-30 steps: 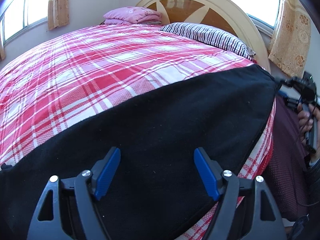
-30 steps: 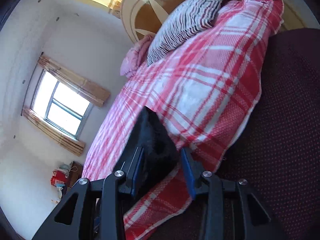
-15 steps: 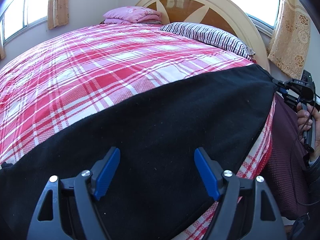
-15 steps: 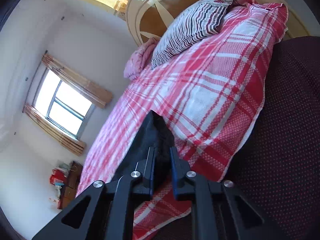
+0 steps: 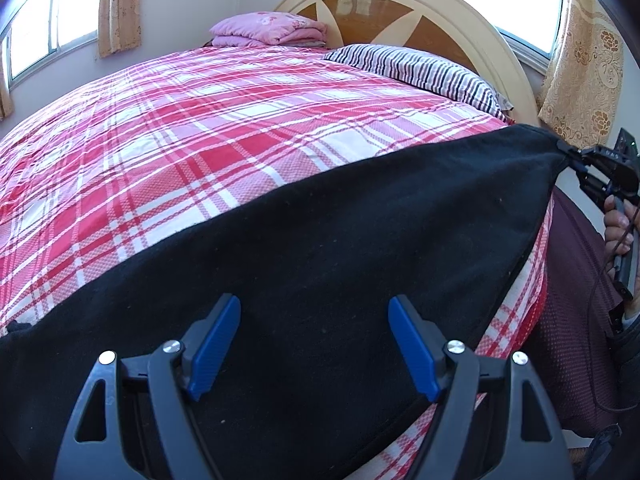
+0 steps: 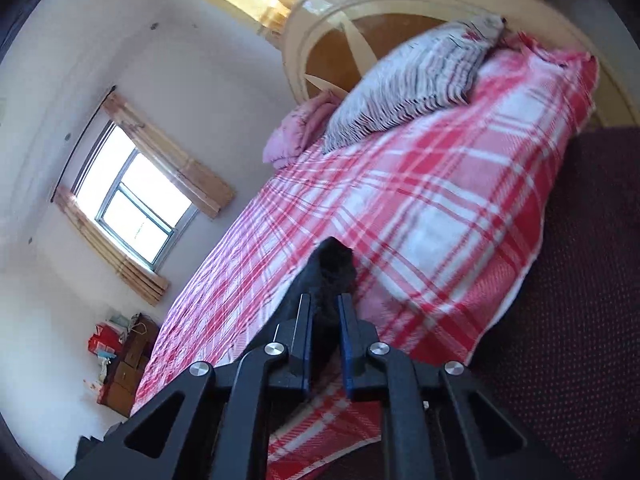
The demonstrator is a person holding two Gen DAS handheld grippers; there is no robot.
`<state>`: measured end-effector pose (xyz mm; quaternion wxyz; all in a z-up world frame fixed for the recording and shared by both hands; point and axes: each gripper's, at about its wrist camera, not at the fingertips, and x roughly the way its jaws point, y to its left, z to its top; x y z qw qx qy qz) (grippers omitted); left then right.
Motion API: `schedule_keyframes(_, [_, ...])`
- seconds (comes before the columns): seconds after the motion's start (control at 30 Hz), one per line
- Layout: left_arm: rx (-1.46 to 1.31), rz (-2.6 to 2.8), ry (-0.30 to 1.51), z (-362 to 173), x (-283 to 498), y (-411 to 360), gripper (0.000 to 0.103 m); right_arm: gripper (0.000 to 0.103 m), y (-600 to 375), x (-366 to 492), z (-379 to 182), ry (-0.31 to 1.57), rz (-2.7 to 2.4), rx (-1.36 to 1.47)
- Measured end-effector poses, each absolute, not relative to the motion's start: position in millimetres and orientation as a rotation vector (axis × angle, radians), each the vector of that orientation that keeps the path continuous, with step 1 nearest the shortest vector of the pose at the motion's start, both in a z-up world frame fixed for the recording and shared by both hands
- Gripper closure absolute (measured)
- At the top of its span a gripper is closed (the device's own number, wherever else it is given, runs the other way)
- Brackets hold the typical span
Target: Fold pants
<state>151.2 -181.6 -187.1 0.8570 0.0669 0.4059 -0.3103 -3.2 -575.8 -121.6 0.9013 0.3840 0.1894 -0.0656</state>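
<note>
The black pants (image 5: 340, 248) lie spread across the near edge of the red plaid bed (image 5: 200, 128). My left gripper (image 5: 314, 344) is open and hovers just above the black cloth, jaws wide apart with nothing between them. My right gripper (image 6: 325, 312) is shut on a corner of the black pants (image 6: 330, 264), which bunches up past the fingertips. In the left wrist view the right gripper (image 5: 576, 160) pinches the pants' far right corner and holds it lifted at the bed's edge.
A striped pillow (image 5: 416, 68) and a folded pink blanket (image 5: 268, 28) lie by the wooden headboard (image 5: 392, 16). A dark maroon surface (image 6: 580, 280) runs beside the bed on the right. Windows with curtains (image 6: 136, 208) line the walls. Boxes (image 6: 120, 364) stand in the far corner.
My right gripper closed on the pants' corner and lifted it up and away from the bed's edge. My left gripper stayed open and nearly still.
</note>
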Motion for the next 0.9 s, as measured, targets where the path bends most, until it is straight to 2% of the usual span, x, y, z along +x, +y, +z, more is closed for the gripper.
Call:
schedule_keyframes(0.5, [0.119, -0.636, 0.863, -185.8, 150.8, -172.8, 0.024, 0.092, -497.4, 18.2, -53.2, 0.360, 0.021, 0.493])
schedule_keyframes(0.9, [0.094, -0.632, 0.865, -185.4, 148.7, -167.0, 0.024, 0.092, -409.6, 45.5, -36.6, 0.426, 0.221, 0.304])
